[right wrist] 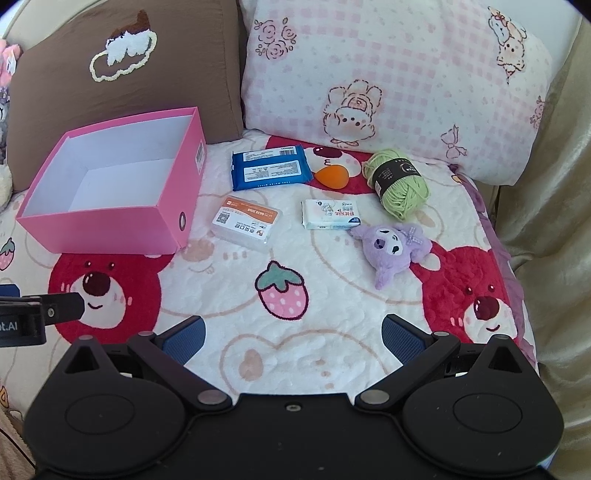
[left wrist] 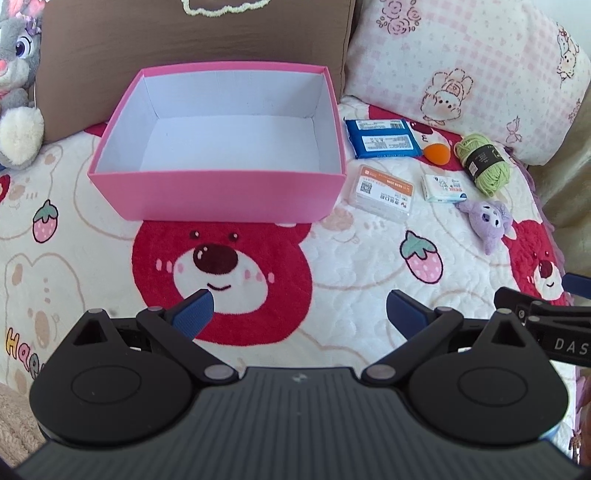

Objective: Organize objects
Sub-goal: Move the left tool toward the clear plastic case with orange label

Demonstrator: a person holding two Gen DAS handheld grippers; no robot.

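Observation:
An empty pink box [left wrist: 221, 192] [right wrist: 107, 225] with a white inside sits on the blanket. To its right lie a blue wipes pack [left wrist: 382, 138] [right wrist: 271, 166], an orange egg-shaped sponge [left wrist: 437, 153] [right wrist: 332, 176], a green yarn ball [left wrist: 484, 164] [right wrist: 399, 181], a clear card case with an orange label [left wrist: 382, 192] [right wrist: 245, 219], a small white tissue pack [left wrist: 443, 188] [right wrist: 330, 214] and a purple plush toy [left wrist: 487, 219] [right wrist: 393, 249]. My left gripper [left wrist: 299, 312] is open and empty, in front of the box. My right gripper [right wrist: 293, 336] is open and empty, in front of the loose items.
A bear-and-strawberry blanket [left wrist: 351, 273] [right wrist: 288, 332] covers the sofa seat. A brown cushion [left wrist: 184, 33] [right wrist: 110, 74] and a pink checked pillow [left wrist: 461, 66] [right wrist: 388, 81] stand behind. A grey rabbit plush [left wrist: 18, 92] sits at the far left. A beige throw [right wrist: 546, 221] lies at the right.

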